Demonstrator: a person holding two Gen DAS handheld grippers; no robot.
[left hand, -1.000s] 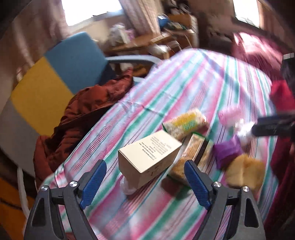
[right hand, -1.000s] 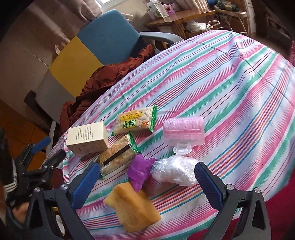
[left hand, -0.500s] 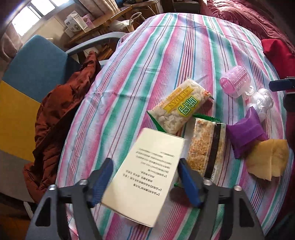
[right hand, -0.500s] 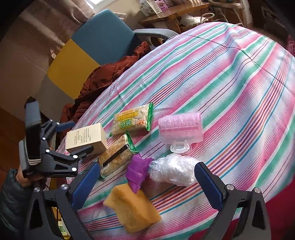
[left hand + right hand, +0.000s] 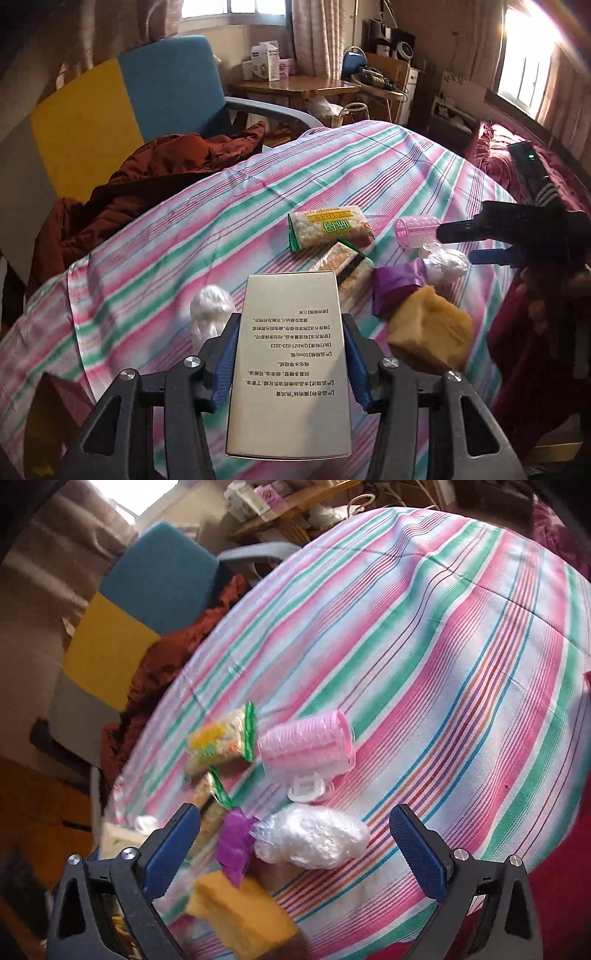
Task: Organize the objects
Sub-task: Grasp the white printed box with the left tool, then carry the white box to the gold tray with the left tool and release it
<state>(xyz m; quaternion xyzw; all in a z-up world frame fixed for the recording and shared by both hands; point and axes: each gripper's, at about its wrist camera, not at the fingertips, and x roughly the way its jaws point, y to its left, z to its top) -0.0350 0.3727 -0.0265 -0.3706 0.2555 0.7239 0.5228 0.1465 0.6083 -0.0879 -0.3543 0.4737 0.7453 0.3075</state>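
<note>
Left gripper [image 5: 290, 354] grips the cardboard box [image 5: 291, 365] — lifted clear, ready to be placed.
Right gripper [image 5: 295, 843] hovers, jaws wide, over the plastic wad [image 5: 314, 836] — likely next.

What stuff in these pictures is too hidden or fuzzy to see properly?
- Box, left wrist view: its underside faces away; small print unreadable.
- Snack packets, right wrist view: motion blur smears the labels.
- Yellow sponge, right wrist view: blurred, partly behind the right gripper.

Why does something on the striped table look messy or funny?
The purple packet lies crumpled and tilted, wedged between the yellow sponge and a clear plastic wad. The snacks sit jumbled together. The cream box is clamped in the left hand-held gripper.
</note>
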